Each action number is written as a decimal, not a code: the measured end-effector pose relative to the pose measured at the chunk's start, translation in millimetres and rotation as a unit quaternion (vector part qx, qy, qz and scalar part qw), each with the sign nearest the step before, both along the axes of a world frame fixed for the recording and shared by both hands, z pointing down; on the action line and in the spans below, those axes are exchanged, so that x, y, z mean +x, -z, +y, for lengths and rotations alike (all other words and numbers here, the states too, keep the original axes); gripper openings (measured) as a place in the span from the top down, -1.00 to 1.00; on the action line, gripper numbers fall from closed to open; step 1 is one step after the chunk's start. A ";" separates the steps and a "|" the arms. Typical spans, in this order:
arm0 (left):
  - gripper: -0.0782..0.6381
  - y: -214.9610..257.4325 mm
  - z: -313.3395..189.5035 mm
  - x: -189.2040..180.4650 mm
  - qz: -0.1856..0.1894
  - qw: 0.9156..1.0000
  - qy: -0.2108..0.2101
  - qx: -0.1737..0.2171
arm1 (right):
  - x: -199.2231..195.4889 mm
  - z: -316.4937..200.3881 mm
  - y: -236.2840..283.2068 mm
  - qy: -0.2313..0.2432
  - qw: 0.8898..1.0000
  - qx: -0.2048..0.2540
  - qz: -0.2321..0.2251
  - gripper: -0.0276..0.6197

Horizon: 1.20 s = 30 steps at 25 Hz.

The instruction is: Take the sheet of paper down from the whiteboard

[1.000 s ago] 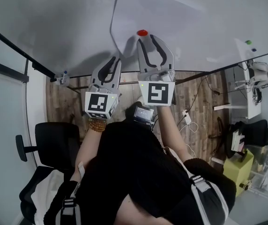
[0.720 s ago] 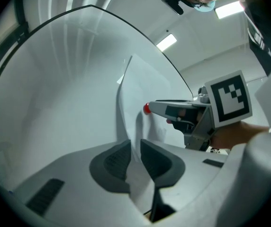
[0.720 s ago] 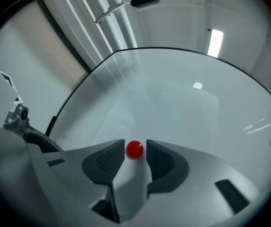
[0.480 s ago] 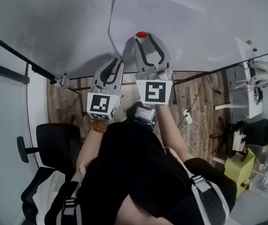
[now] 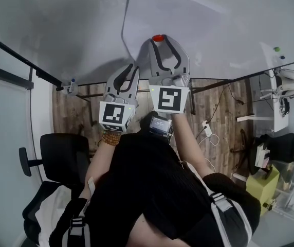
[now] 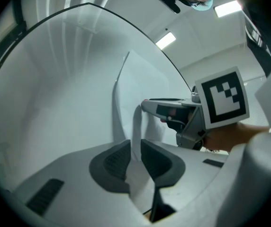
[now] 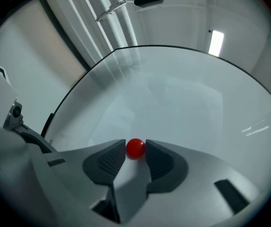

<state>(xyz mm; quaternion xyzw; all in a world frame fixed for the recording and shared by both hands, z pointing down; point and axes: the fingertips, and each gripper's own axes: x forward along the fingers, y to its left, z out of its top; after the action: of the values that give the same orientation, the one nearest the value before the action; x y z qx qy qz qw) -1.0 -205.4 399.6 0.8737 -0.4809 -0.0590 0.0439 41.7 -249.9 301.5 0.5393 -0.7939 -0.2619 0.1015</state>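
A white sheet of paper hangs on the whiteboard, pinned near its lower edge by a round red magnet. My right gripper points at the board. Its jaws have just been closing, and the magnet sits between the pad tips, touching both. My left gripper is at the sheet's lower left edge. In the left gripper view that edge curls off the board and runs into the narrow gap of the left gripper.
A green magnet sticks to the board at the right. A marker rests on the board's ledge at the left. Below stand a black office chair, a yellow-green cabinet and a desk on the wooden floor.
The right gripper's tips have come up around the red magnet, which a second ago sat just beyond them. The left gripper has kept its place at the paper's edge.
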 end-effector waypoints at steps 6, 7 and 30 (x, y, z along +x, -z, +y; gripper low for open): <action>0.61 -2.1 -1.8 -1.7 0.000 1.000 0.002 -0.003 | 1.1 -0.4 -2.0 -0.017 1.000 0.004 0.015 0.52; 0.61 -2.3 -2.1 -1.7 0.000 1.000 0.002 -0.003 | 0.8 -0.6 -1.8 -0.018 1.000 0.005 0.015 0.52; 0.61 -2.6 -3.3 -2.4 -0.005 1.000 -0.002 -0.003 | 1.4 0.8 -0.4 -0.015 1.000 0.015 0.004 0.55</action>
<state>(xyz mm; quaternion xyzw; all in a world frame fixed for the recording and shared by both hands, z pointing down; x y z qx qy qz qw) -3.4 -208.7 402.2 0.8747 -0.4797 -0.0536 0.0441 43.1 -249.1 301.9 0.5515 -0.7815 -0.2739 0.1001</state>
